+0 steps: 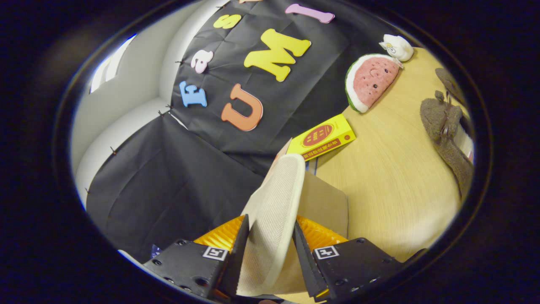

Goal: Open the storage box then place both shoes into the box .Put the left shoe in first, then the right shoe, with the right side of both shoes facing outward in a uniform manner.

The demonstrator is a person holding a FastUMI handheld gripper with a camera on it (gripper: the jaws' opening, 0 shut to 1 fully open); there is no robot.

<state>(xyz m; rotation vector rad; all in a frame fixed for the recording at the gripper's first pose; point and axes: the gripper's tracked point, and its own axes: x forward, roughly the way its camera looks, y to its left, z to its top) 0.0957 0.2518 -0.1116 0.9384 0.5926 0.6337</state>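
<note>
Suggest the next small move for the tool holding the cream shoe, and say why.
Probably carry the cream mesh-soled shoe, clamped between both fingers of the tool, on toward the brown cardboard storage box just beyond it, since the brown fuzzy shoe still lies on the wooden table.

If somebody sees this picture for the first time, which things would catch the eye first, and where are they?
First the pale shoe, sole showing, clamped between the two fingers of the gripper. Beyond it on the wooden table lies a yellow book, and farther back a watermelon plush with a small white toy beside it. A brown furry thing, perhaps the other shoe, lies off to the side.
</note>
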